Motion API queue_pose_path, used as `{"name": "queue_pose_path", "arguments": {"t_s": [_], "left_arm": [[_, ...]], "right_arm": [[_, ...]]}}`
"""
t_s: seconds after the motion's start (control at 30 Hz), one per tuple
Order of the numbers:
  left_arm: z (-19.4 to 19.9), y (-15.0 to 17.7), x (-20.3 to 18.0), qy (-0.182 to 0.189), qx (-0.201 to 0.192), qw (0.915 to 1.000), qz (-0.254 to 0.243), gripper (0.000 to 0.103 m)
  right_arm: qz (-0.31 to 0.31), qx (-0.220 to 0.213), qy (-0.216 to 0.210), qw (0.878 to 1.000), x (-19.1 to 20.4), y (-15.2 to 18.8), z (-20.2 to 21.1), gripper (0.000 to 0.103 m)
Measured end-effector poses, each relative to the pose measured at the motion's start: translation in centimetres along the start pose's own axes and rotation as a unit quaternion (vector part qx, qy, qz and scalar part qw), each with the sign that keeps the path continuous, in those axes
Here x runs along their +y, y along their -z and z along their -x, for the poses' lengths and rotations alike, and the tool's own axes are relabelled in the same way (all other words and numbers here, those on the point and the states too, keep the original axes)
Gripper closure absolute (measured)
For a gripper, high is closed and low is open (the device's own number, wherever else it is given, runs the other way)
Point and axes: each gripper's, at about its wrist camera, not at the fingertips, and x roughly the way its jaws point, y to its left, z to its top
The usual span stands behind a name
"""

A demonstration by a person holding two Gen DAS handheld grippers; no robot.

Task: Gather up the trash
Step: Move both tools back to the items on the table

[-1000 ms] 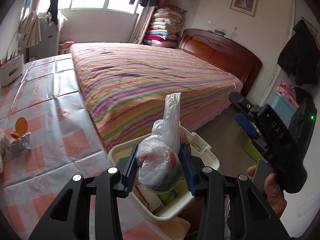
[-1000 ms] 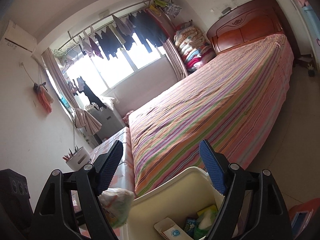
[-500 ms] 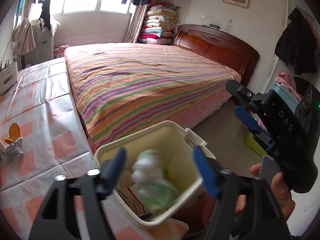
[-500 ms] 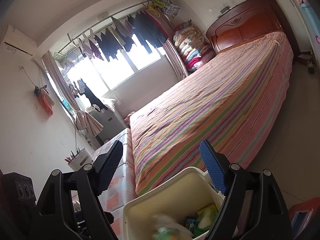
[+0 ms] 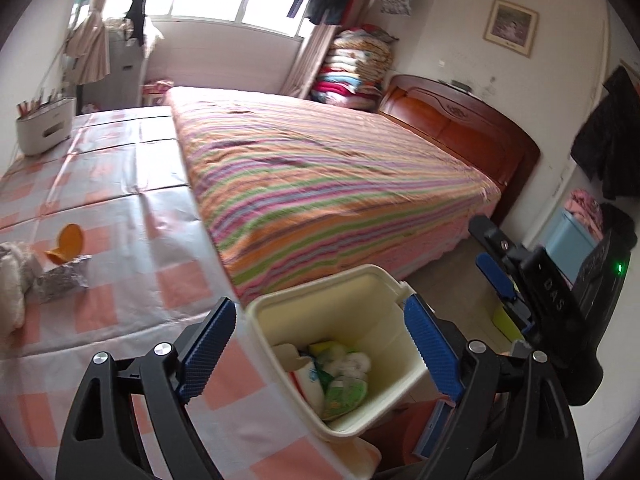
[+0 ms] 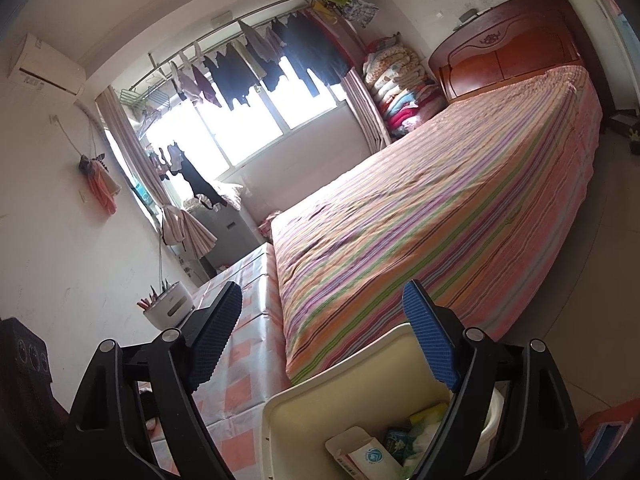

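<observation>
Just now the left gripper (image 5: 316, 340) has been opening its fingers; they stand wide and empty above the bin (image 5: 280, 308), where the bag (image 5: 344, 392) lies among other trash. Right gripper (image 6: 320, 328), also wide with nothing held, hovers at the bin's near side. Left on the worktop (image 5: 120, 184) lie foil (image 5: 60, 280) and orange peel (image 5: 68, 240); farther off, the bed (image 5: 320, 176).

A cream plastic bin (image 5: 404, 376) is standing open just beside the desk's (image 5: 132, 292) near edge, holding a crumpled plastic bag (image 5: 344, 384) and a small carton (image 6: 352, 454). An orange peel (image 5: 68, 242) and a foil wrapper (image 5: 62, 278) are lying touching near the desk's left edge.
</observation>
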Motion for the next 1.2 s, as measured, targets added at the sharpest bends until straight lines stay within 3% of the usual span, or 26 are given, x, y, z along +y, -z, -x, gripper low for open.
{"name": "queue_pose_path", "arguments": {"t_s": [0.2,0.37,0.5,0.63,0.83,1.2], "left_arm": [[3.2,-2.2,2.7,-0.026,-0.022,0.9994,-0.002,0.019],[6.5,-4.1,5.8,-0.059,-0.058,0.9966,-0.002,0.019],[8.3,-3.9,10.2,-0.081,-0.085,0.9921,0.043,0.019],[9.6,-3.3,15.1,-0.1,-0.088,0.9856,0.103,0.019],[12.2,-2.7,18.9,-0.173,-0.115,0.9717,0.112,0.019],[14.9,-0.7,26.2,-0.219,-0.109,0.956,0.162,0.019]], "right_arm": [[0.025,0.015,-0.032,0.999,3.0,0.4,-1.8,0.02],[0.069,0.035,-0.099,0.992,9.5,0.4,-4.5,0.019],[0.121,0.041,-0.174,0.976,16.4,1.0,-5.9,0.014],[0.154,0.073,-0.217,0.961,20.1,4.0,-6.7,0.014],[0.166,0.137,-0.226,0.95,21.9,8.2,-8.5,0.014],[0.231,0.239,-0.241,0.912,25.9,13.4,-12.4,0.014]]}}
